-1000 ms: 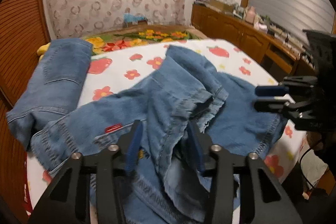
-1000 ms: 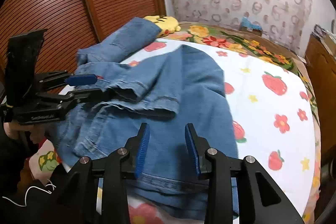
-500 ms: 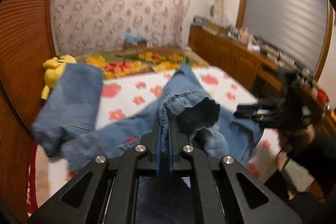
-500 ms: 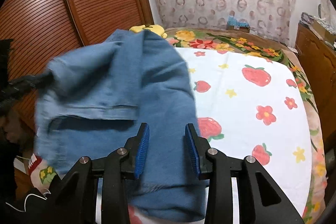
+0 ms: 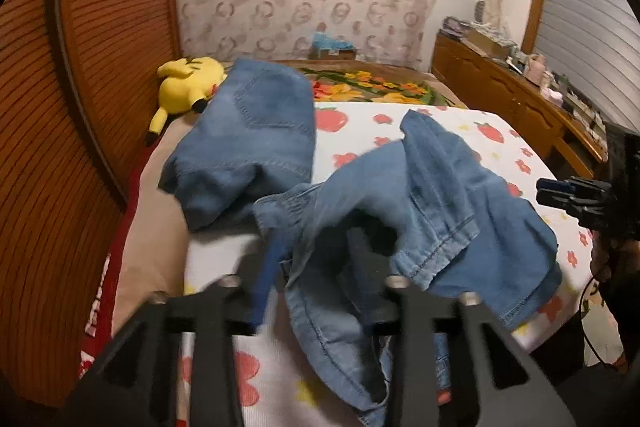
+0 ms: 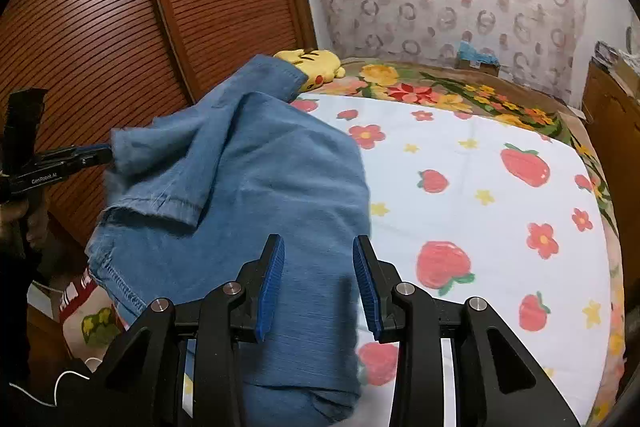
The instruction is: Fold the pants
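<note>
A: Jeans (image 5: 420,203) in a rumpled heap on the bed's strawberry-print sheet (image 6: 480,187), near its front edge!
B: Left claw (image 5: 316,267)?
A: Jaws have just been opening, denim draped loose between them, pads not pressing.
B: And the right claw (image 6: 318,279)?
A: Partly parted, hovering over the flat denim, gripping nothing.
B: Further back?
A: Second denim piece (image 5: 248,143) beside a yellow plush toy (image 5: 186,85).
</note>
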A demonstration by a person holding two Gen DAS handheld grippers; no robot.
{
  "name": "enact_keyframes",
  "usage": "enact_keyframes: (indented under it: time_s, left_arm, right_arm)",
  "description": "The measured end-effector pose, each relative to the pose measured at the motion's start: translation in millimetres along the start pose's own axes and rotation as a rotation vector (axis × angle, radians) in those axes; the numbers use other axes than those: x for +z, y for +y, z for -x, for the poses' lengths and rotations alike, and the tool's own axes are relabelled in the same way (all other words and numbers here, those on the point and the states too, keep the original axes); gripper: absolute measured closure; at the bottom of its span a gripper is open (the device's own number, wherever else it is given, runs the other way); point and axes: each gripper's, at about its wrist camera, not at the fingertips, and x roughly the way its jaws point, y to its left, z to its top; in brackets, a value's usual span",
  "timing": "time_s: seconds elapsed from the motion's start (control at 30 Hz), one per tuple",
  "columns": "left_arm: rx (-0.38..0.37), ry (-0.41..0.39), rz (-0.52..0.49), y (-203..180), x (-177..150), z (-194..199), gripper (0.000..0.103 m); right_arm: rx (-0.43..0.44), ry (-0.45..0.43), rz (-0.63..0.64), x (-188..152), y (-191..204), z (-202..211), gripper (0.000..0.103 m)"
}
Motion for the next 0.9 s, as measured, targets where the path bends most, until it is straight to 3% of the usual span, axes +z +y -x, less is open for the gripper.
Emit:
enact_keyframes:
  time_s: [0.07, 0.33, 0.53, 0.6, 0.63, 0.67, 0.7, 0.8, 0.9]
  left_arm:
    - [-0.015, -0.010, 0.022, 2.4, -3.4, -0.8, 0.046]
    - [-0.069, 0.016, -0.004, -20.6, -7.3, -27.1, 0.046]
    - [-0.059, 0.051, -0.002, -29.9, 1.7, -59.7, 0.046]
    - [-0.060, 0.047, -0.003, -29.7, 5.2, -63.2, 0.061]
    - [-0.048, 0.047, -0.004, -29.1, 8.0, -64.7, 0.078]
    - [-0.040, 0.046, -0.010, -28.5, 9.4, -65.6, 0.088]
    - [-0.038, 0.045, -0.025, -28.5, 10.9, -65.9, 0.092]
    - [-0.008, 0.038, -0.065, -24.5, 15.5, -64.4, 0.096]
    - [0.028, 0.013, -0.026, -3.6, 25.0, -58.5, 0.096]
  right_arm:
    - [-0.008, 0.004, 0.010, -2.4, 1.6, -2.1, 0.066]
    - [-0.009, 0.013, -0.019, -5.2, -4.9, -15.3, 0.066]
    - [-0.012, 0.020, -0.020, -6.4, -6.5, -21.6, 0.066]
    - [-0.013, 0.023, -0.021, -7.0, -8.0, -23.5, 0.066]
    - [-0.014, 0.025, -0.022, -7.3, -8.9, -24.3, 0.066]
    - [-0.015, 0.027, -0.024, -7.6, -9.8, -25.6, 0.066]
    - [-0.015, 0.027, -0.027, -7.8, -10.5, -26.4, 0.066]
    - [-0.012, 0.029, -0.032, -8.6, -11.8, -28.0, 0.066]
    - [-0.009, 0.025, -0.034, -9.1, -11.4, -28.1, 0.066]
